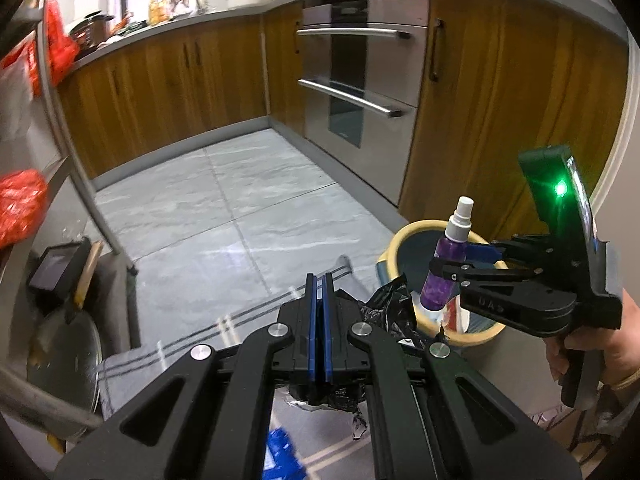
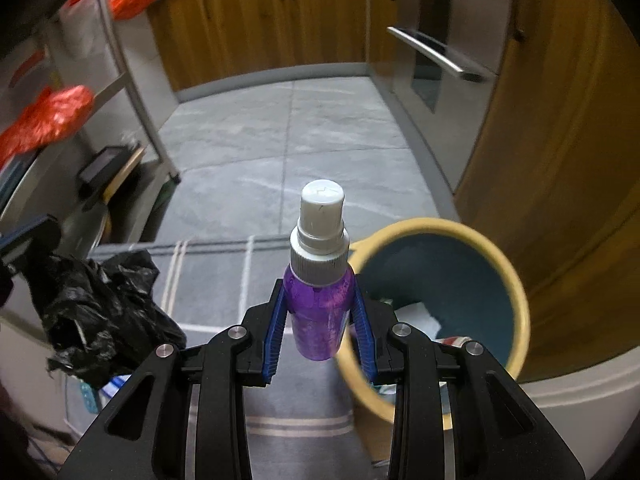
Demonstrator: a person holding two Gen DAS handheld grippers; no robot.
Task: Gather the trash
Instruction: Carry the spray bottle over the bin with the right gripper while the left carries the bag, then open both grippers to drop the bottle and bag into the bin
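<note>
My right gripper (image 2: pixel 319 292) is shut on a purple spray bottle (image 2: pixel 320 320) with a white cap, held upright. It hangs just left of a yellow-rimmed bin (image 2: pixel 516 288) with a blue inside and some paper and scraps at the bottom. From the left wrist view, the right gripper (image 1: pixel 456 258) and the bottle (image 1: pixel 444 280) are over the bin's near rim (image 1: pixel 404 236). My left gripper (image 1: pixel 320 280) is shut on a crumpled black plastic bag (image 1: pixel 390 308). In the right wrist view the bag (image 2: pixel 100 312) dangles from the left gripper (image 2: pixel 24 240), left of the bin.
A steel oven (image 1: pixel 360 80) and wooden cabinets (image 1: pixel 180 88) line the far and right sides of the grey tile floor. A metal rack (image 1: pixel 100 208) with red bags (image 1: pixel 20 208) stands at left. A striped mat (image 2: pixel 224 264) lies under the grippers, with a blue item (image 1: pixel 280 452) on it.
</note>
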